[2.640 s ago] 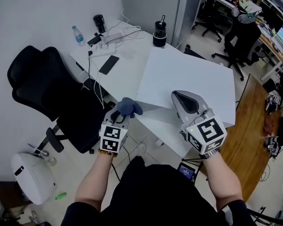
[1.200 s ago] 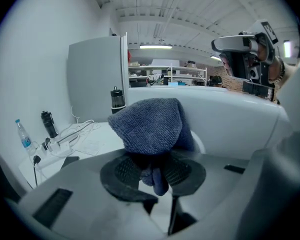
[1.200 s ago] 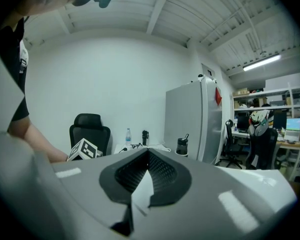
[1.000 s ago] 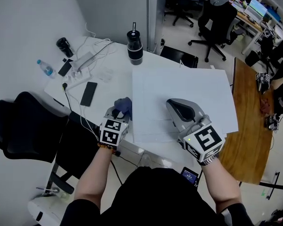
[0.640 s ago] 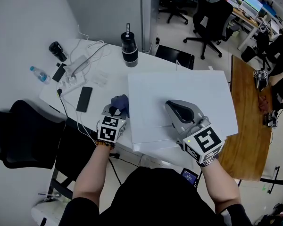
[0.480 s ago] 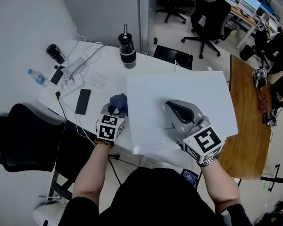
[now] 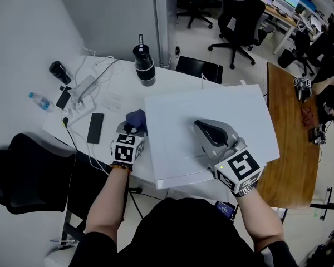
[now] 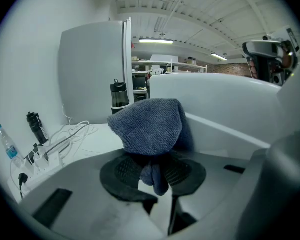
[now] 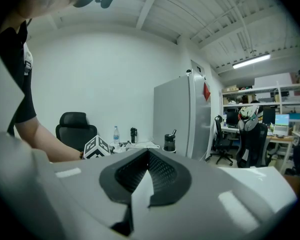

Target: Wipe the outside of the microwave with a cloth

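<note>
At the white microwave's [image 7: 211, 107] left wall, the left gripper [image 8: 152, 171] pinched a blue cloth [image 8: 147, 126], bunched just ahead of its pads, its long axis along the jaws, pointing away from the person. On top, the right gripper [image 9: 149, 156] lay pressed together, empty.

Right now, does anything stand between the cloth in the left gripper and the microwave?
Nothing visible does. The blue cloth, clamped in the jaws of the left gripper, sits right beside the white microwave; the phone and tumbler lie off the path.
</note>
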The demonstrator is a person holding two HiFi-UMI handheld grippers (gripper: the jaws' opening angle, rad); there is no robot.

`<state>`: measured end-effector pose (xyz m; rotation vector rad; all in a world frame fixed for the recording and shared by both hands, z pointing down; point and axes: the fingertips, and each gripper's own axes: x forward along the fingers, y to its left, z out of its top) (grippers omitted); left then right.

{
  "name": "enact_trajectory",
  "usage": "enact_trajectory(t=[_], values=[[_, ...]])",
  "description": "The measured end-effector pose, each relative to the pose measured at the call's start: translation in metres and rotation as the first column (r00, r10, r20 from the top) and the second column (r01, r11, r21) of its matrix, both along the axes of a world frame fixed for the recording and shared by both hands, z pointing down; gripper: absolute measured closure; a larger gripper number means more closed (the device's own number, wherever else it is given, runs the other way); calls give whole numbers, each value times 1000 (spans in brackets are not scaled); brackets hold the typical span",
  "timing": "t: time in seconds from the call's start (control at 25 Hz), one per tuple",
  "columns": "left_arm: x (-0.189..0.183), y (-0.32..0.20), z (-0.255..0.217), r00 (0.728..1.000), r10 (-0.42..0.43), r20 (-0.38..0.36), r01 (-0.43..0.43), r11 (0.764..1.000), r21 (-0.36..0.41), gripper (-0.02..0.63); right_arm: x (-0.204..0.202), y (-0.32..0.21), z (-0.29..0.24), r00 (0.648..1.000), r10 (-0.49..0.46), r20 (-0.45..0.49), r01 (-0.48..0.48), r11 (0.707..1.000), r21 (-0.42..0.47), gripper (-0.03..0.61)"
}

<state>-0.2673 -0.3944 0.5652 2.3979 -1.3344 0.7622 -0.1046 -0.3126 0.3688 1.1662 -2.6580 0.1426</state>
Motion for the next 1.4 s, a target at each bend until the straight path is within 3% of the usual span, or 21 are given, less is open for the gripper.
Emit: enact_trajectory(t=[0.68,1.04,1.4], values=[[-21,11,-38,996,-90,11,89,993,73,515,15,24,-7,999,38,1,-38,999,2,577],[-35,75,-75,979,-202,21,198,970,139,515,31,69,-17,1000,-15,21,14,1000,22,577],[-21,172,-130,950,-310,17,298,924,238,515,76,132,-25,998,-51,46,50,998,34,578]])
